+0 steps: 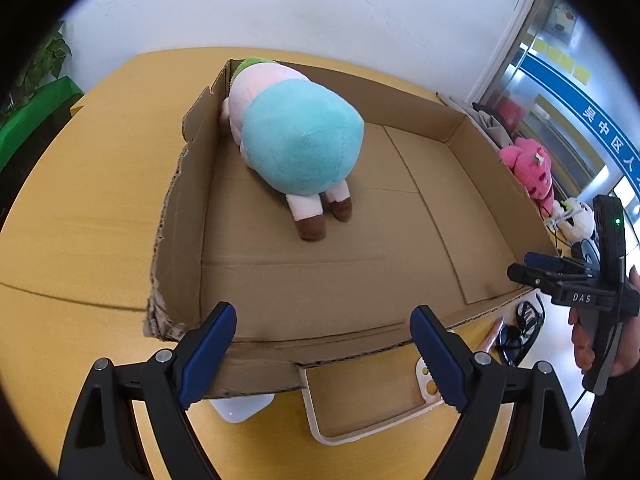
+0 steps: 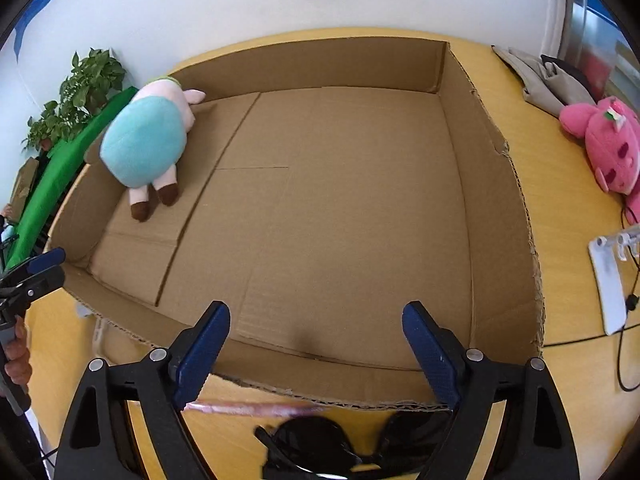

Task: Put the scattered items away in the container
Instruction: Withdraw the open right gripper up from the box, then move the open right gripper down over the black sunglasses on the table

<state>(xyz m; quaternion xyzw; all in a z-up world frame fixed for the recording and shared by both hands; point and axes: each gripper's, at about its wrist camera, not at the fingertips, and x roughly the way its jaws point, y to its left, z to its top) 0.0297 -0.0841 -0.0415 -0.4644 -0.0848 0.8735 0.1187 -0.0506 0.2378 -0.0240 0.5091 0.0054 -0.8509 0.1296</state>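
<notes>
While my left tool and right tool hang spread and empty, plush doll lying in cardboard box, sunglasses on table beneath right tool.

White wall behind wooden table

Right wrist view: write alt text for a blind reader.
An open hand-held gripper hovers over the near wall of a cardboard box holding one plush doll. Sunglasses lie on the table just below it.
</notes>
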